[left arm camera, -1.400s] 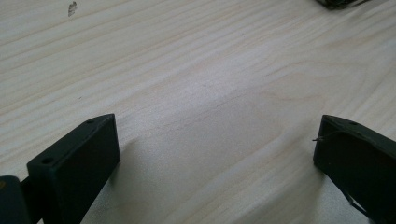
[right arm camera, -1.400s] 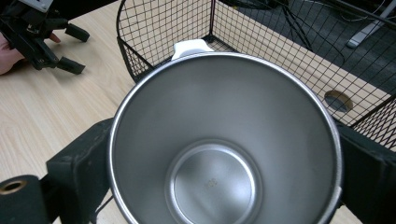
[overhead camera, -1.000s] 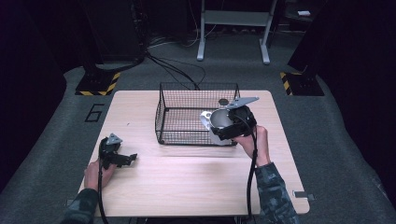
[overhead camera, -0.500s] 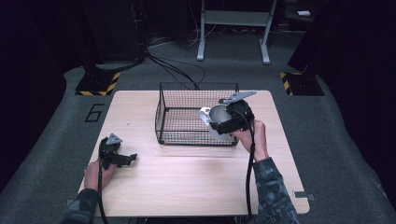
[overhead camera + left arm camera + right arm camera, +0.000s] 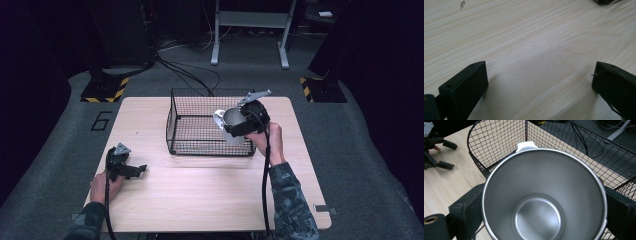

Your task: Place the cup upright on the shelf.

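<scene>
The biggest thing here is the light wooden bench (image 5: pixel 200 200), with a black wire basket (image 5: pixel 200 145) sitting toward its far middle, open at the top so stuff can drop straight in.

Next down is the stainless steel cup (image 5: pixel 232 122). It's up in the air over the right end of the basket, tipped on its side so its mouth faces back along the jaws. In the right gripper view you look right down into the cup (image 5: pixel 544 202), bare metal bottom and nothing in it, with a little white tab (image 5: pixel 526 145) poking past its far rim. The right hand-held gripper (image 5: pixel 245 125) has its jaws clamped on the cup's outer wall, one on each side, which is probably why it rides steady. My guess is the cup is headed into the basket, since basket mesh (image 5: pixel 499 142) lies directly beyond it.

The left hand-held gripper (image 5: pixel 131 170) just sits low at the near left of the bench, well apart from the basket. Its jaws stand wide apart with nothing but bare wood between them (image 5: pixel 539 75), so it looks parked out of the way while the right one does the work.
</scene>
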{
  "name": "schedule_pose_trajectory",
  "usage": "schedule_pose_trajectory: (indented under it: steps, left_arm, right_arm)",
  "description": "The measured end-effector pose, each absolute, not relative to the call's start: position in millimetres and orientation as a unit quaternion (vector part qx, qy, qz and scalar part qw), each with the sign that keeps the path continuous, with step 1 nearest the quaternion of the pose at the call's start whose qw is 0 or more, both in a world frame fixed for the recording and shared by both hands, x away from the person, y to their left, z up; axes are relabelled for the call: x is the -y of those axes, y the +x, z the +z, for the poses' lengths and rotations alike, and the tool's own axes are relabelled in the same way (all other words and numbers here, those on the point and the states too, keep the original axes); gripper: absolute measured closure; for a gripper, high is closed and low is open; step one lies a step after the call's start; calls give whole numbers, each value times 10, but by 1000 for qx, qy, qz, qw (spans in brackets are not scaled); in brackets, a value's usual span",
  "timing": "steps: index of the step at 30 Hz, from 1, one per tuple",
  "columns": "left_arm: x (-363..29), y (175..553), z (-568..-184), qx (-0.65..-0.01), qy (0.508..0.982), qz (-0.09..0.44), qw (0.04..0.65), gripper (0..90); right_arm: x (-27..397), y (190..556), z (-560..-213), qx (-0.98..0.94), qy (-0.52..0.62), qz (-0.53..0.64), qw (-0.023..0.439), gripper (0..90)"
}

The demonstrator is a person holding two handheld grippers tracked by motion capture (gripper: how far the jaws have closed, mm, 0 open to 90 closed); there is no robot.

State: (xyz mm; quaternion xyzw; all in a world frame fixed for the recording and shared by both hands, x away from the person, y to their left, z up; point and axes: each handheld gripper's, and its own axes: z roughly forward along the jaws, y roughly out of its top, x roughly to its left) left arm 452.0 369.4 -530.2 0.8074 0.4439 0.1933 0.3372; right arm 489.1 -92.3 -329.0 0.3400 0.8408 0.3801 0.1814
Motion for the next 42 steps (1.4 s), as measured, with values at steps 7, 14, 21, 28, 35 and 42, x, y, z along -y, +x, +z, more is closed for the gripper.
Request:
schedule_pose_trajectory:
  steps: [7,14,21,28,35,42]
  left_arm:
    - [-3694,4520,-5302,-444,807,193,337,4]
    - [-3694,4519,-5302,-444,807,193,337,4]
    - [-3694,4520,-5303,-444,808,192,338,3]
    - [-3692,4519,-5303,-445,807,192,338,4]
    - [-3692,4520,-5303,-445,807,192,338,4]
    - [-3694,4520,-5302,-444,808,192,338,3]
  right_arm:
    - [843,4946,-3247,-844,341,373,181,56]
    - [800,5031,-3238,-844,342,370,181,56]
    - [763,5125,-3264,-843,345,370,182,56]
    - [727,5211,-3313,-843,352,366,178,56]
    - [694,5289,-3363,-843,360,358,176,56]
    - [648,5363,-3413,-847,360,349,177,56]
